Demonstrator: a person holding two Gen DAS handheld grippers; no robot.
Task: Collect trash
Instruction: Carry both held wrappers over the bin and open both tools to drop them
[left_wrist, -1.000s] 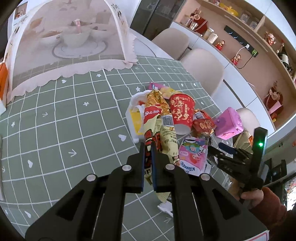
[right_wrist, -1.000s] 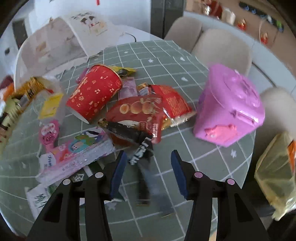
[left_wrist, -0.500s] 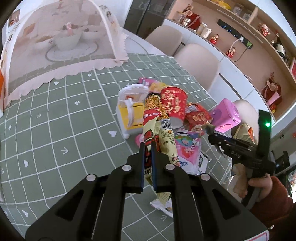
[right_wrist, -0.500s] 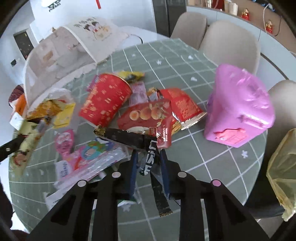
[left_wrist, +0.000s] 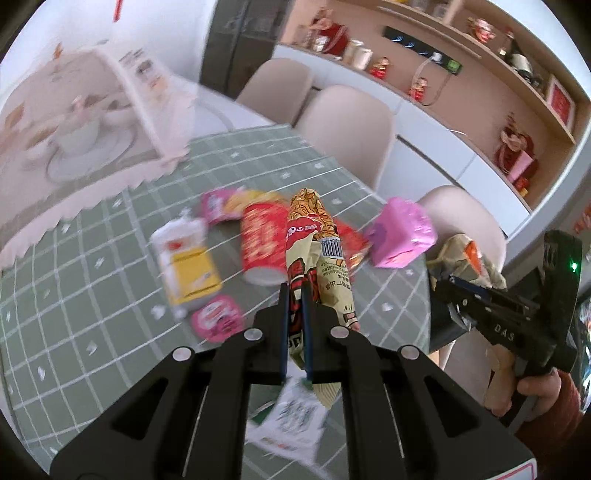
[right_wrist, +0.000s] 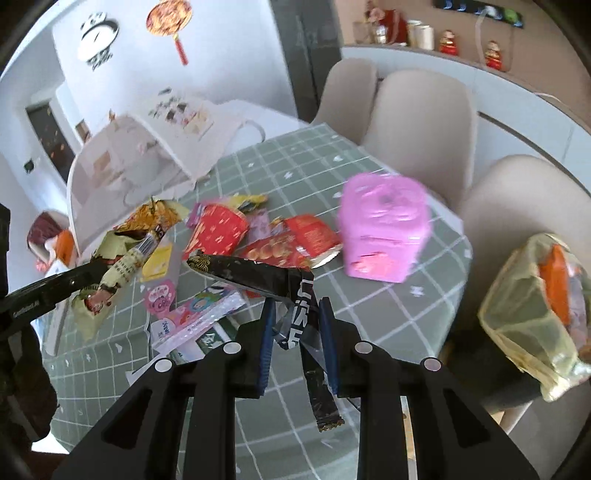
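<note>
My left gripper (left_wrist: 294, 291) is shut on a long yellow-and-red snack wrapper (left_wrist: 317, 236), which hangs lifted above the table. My right gripper (right_wrist: 295, 306) is shut on a crumpled black wrapper (right_wrist: 251, 275), also clear of the tablecloth, with one end dangling below the fingers. The right wrist view shows the left gripper (right_wrist: 88, 269) and its wrapper (right_wrist: 129, 254) at the left. A yellow translucent trash bag (right_wrist: 532, 295) hangs beyond the table's right edge. More trash lies on the table: a red paper cup (right_wrist: 218, 232), red snack packets (right_wrist: 314, 236) and a pink tissue pack (right_wrist: 207, 314).
A pink plastic box (right_wrist: 384, 236) stands near the table's right edge. A mesh food cover (left_wrist: 74, 122) over dishes fills the far left. Beige chairs (right_wrist: 421, 122) ring the green checked tablecloth (right_wrist: 369, 310). A hand (left_wrist: 535, 387) holds the right gripper's handle.
The right gripper closed on the black wrapper and lifted it off the table. Both grippers rose and drew back with their wrappers, so the table looks farther away.
</note>
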